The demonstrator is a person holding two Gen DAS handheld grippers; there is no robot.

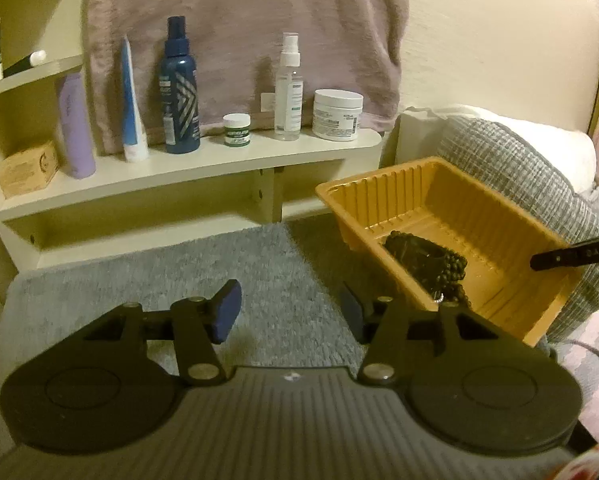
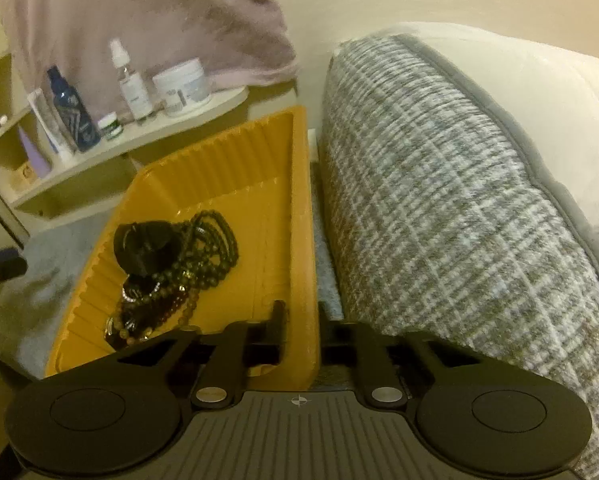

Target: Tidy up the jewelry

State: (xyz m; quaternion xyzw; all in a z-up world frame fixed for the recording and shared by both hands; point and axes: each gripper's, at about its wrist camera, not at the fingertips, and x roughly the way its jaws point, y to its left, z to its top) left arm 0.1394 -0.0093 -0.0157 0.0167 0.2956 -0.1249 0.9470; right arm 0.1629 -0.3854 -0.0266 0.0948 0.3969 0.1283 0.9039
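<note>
An orange plastic tray [image 1: 495,216] sits tilted on the grey mat, its right side raised. It holds a pile of dark beaded bracelets and necklaces [image 1: 431,260]. My left gripper [image 1: 289,312] is open and empty over the mat, left of the tray. In the right wrist view my right gripper [image 2: 299,332] is shut on the tray's right wall [image 2: 303,240], one finger inside and one outside. The jewelry pile [image 2: 171,264] lies on the tray's left side. The right gripper's finger [image 1: 571,256] shows at the tray's right edge in the left wrist view.
A cream shelf [image 1: 203,168] behind the mat carries bottles, tubes and jars, including a blue bottle [image 1: 179,88] and a white jar [image 1: 337,114]. A grey woven cushion [image 2: 459,208] presses against the tray's right side. A grey mat [image 1: 179,272] covers the surface.
</note>
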